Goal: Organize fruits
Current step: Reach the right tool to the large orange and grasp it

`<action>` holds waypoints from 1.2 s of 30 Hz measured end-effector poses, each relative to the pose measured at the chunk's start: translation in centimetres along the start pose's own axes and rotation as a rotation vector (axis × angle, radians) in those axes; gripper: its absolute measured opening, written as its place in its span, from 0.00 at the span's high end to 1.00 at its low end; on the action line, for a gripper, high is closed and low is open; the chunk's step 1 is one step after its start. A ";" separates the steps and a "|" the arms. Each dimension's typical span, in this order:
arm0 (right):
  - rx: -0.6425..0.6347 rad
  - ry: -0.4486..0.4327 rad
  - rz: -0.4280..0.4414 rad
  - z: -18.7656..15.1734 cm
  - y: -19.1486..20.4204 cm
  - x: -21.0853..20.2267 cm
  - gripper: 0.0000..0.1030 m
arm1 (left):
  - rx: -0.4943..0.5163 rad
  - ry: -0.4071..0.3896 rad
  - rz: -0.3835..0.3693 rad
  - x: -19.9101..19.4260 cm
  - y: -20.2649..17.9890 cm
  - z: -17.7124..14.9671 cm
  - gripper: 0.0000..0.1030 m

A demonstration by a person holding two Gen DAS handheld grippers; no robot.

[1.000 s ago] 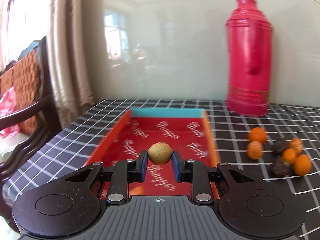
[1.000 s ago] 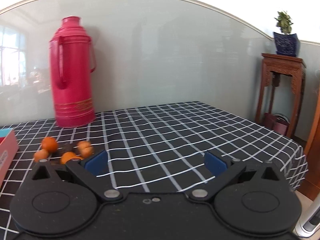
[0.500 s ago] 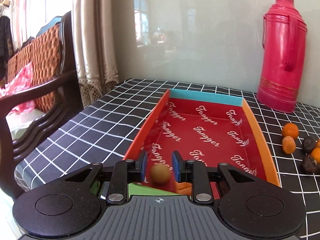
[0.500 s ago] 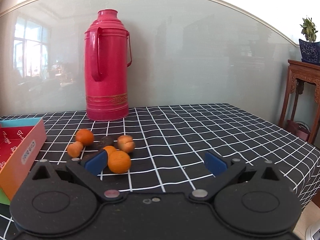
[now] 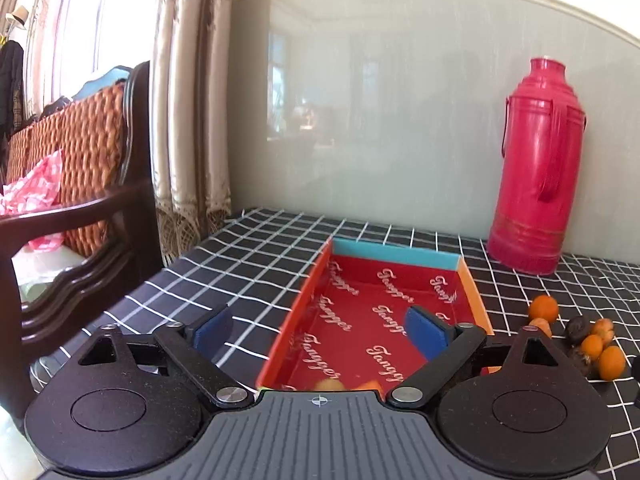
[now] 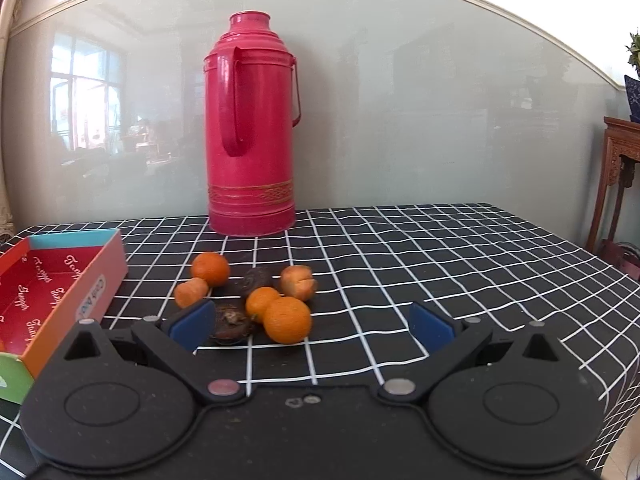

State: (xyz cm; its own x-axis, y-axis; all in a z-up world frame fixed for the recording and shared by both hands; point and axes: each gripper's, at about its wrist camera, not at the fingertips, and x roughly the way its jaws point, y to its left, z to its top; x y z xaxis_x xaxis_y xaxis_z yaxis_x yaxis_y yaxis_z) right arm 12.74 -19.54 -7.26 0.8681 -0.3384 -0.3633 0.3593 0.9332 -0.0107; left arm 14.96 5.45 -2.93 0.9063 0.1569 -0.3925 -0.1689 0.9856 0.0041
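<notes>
My left gripper (image 5: 320, 330) is open and empty over the near end of the red box (image 5: 468, 284). A tan fruit (image 5: 330, 385) and an orange fruit (image 5: 366, 385) lie in the box, half hidden by the gripper body. My right gripper (image 6: 312, 326) is open and empty, close to a cluster of fruits on the cloth: a large orange (image 6: 287, 319), a smaller orange (image 6: 260, 301), another orange (image 6: 210, 267), and two dark fruits (image 6: 231, 322). The cluster also shows in the left wrist view (image 5: 592, 344). The box's pink side (image 6: 96, 284) lies left of the cluster.
A tall red thermos (image 6: 251, 132) stands behind the fruits by the glossy wall; it also shows in the left wrist view (image 5: 538, 192). A dark wooden chair (image 5: 80, 216) stands off the table's left edge. A wooden stand (image 6: 618, 184) is at far right.
My left gripper opened and let the tan fruit go into the box, then drew back. My right gripper swung left toward the fruit cluster.
</notes>
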 end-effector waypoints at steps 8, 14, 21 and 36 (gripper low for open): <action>0.004 0.065 0.050 -0.1 0.4 1.6 0.06 | -0.003 -0.006 0.038 -0.7 1.7 -1.5 0.01; 0.001 0.140 0.099 0.3 0.6 3.8 0.24 | -0.033 0.003 0.067 -0.3 2.8 -1.9 0.00; 0.038 0.224 0.112 0.6 -0.6 6.7 0.42 | -0.092 0.016 0.088 0.4 4.2 -2.0 0.00; 0.040 0.249 0.136 0.5 -0.8 9.1 0.71 | -0.142 0.031 0.114 1.1 5.2 -2.1 0.00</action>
State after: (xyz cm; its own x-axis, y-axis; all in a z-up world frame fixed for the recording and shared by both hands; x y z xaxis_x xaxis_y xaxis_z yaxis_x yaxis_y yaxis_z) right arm 20.52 -23.47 -10.06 0.8002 -0.1656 -0.5764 0.2627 0.9608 0.0886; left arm 14.22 10.63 -5.29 0.8660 0.2630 -0.4253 -0.3251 0.9424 -0.0792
